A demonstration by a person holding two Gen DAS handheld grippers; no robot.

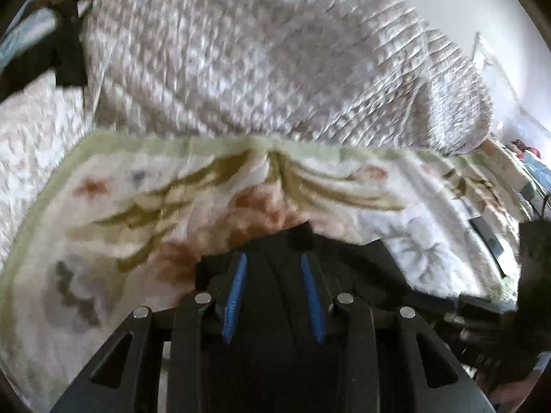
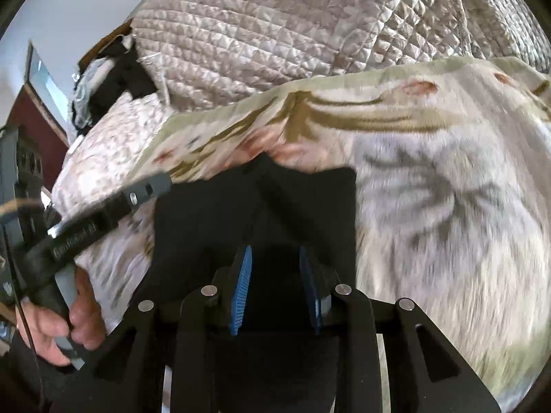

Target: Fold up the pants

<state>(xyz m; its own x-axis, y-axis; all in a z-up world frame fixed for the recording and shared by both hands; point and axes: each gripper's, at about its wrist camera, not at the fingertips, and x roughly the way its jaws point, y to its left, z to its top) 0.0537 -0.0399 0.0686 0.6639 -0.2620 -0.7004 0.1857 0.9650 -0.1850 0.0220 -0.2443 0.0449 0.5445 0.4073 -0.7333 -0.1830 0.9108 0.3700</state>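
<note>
Pants point(image 2: 275, 206): one pair is in view, made of plain black cloth with no visible print, seam detail or label. In the right wrist view the cloth forms a broad dark panel with a fairly straight right edge and a folded peak at the top; it lies over a flowered blanket point(image 2: 430, 189) and runs down between the fingers of the right gripper point(image 2: 275, 289). In the left wrist view a smaller portion of the same black cloth point(image 1: 303, 237) rises to a blunt corner above the left gripper point(image 1: 273, 296). Two grippers are present, each with two black fingers carrying blue ribbed pads point(image 1: 236, 296). Each gripper stands partly closed with black cloth between its pads, so each one grips the pants; the exact contact of pad and cloth is dark and hard to resolve. One blanket is visible, pale with olive leaf shapes, reddish blossoms and a light green border; both views show it blurred. One quilted bedspread point(image 1: 258, 51), beige with a stitched diamond pattern, is heaped behind the blanket. One further dark item point(image 2: 127, 69) lies at the far left beside the bedspread; what it is cannot be determined. One hand point(image 2: 58, 323) appears at the lower left of the right wrist view, wrapped around the grey handle of the left gripper.
</note>
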